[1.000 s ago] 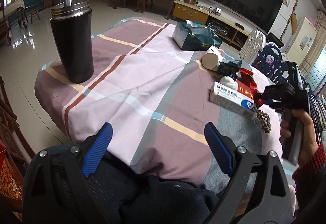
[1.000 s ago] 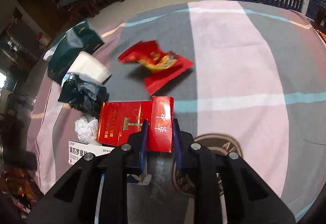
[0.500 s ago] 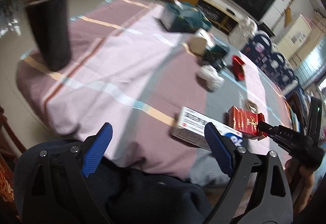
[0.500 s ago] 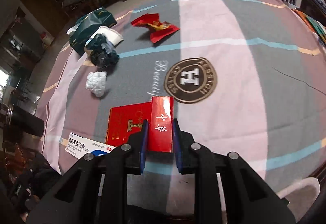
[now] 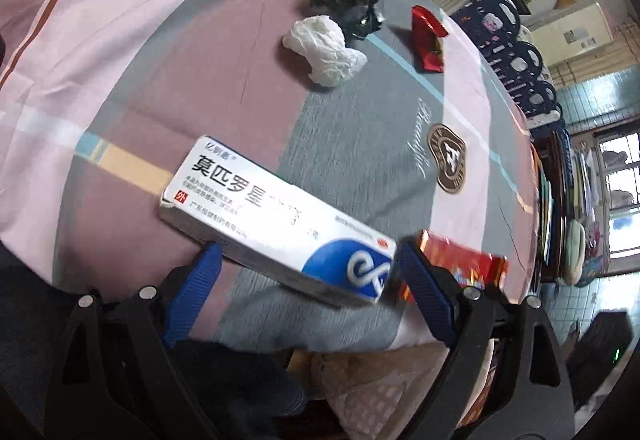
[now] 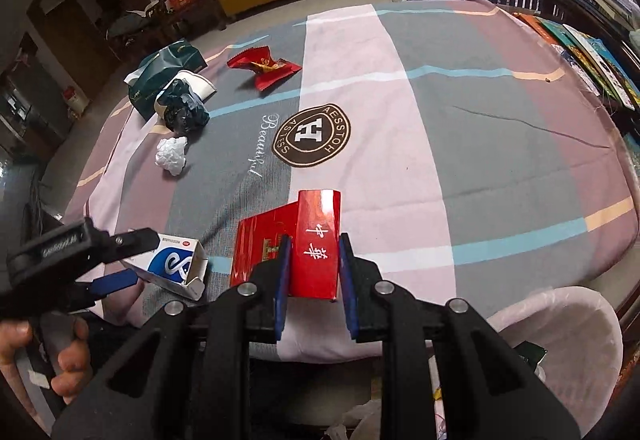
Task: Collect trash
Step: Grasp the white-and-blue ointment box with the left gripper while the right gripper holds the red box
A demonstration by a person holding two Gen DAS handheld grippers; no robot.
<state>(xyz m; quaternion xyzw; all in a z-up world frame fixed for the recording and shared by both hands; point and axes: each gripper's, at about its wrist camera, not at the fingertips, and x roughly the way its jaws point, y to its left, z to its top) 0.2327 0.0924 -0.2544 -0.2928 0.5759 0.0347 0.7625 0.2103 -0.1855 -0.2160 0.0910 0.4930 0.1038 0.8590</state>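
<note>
Tablecloth (image 6: 400, 111) reads "Beautiful"; right claw (image 6: 312, 264) clamps red "中華" pack (image 6: 316, 240), left claw (image 5: 308, 264) spread around 莫匹罗星 box (image 5: 272, 215)

Both tools share one build: the left gripper (image 5: 308, 272) and right gripper (image 6: 313, 268) have black angular plastic frames with triangular cut-outs, round silver screws at the joints and ribbed blue finger pads (image 5: 426, 298). A bare hand (image 6: 48, 358) wraps the left one's black handle, pale lettering along its side
</note>
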